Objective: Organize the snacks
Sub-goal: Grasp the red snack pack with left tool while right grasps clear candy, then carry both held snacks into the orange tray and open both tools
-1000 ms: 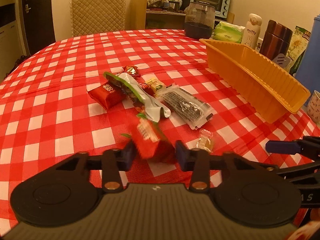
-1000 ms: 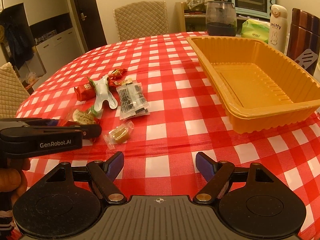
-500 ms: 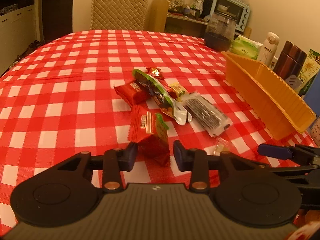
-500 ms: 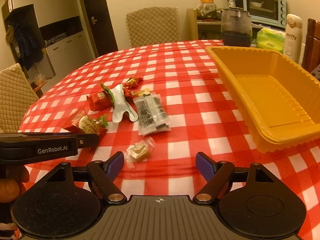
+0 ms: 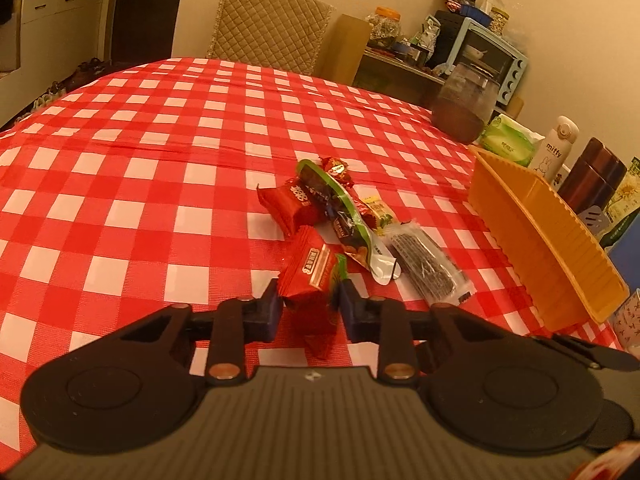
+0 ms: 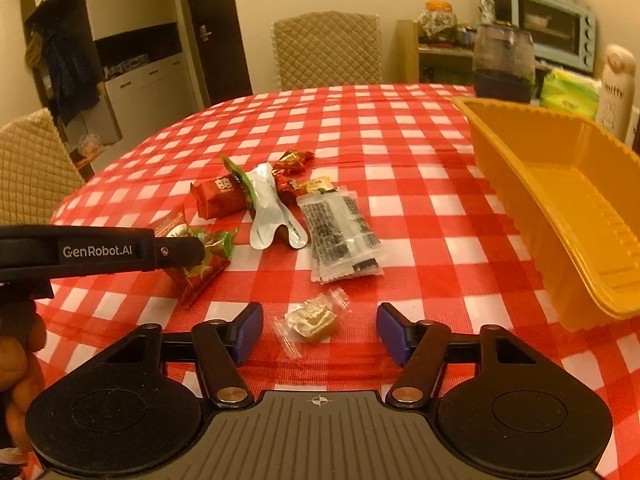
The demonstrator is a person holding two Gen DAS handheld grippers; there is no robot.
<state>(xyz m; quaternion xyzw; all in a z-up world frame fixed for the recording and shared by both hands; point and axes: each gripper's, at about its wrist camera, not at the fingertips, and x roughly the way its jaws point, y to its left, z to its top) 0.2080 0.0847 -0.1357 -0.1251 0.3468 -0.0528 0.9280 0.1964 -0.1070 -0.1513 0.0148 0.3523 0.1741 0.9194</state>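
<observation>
My left gripper [image 5: 309, 307] is shut on a red snack packet [image 5: 310, 276] and holds it above the checked tablecloth; the packet also shows in the right wrist view [image 6: 198, 258] under the left gripper's arm. My right gripper [image 6: 319, 330] is open, its jaws on either side of a clear-wrapped tan candy [image 6: 311, 318] on the table. A pile of snacks lies beyond: a red packet [image 6: 218, 196], a green and silver pouch [image 6: 266, 208], a clear seaweed pack [image 6: 340, 232] and small red candies [image 6: 294, 159]. The empty orange tray [image 6: 560, 200] stands at the right.
A dark glass jar [image 5: 464, 108], a green tissue pack [image 5: 510, 142], a white miffy bottle [image 5: 556, 148] and a brown flask [image 5: 592, 180] stand behind the tray. Padded chairs stand at the far side [image 6: 326, 50] and the left [image 6: 28, 164] of the table.
My left gripper has lifted the red packet higher and turned toward the pile. My right gripper has moved forward and down around the clear-wrapped candy.
</observation>
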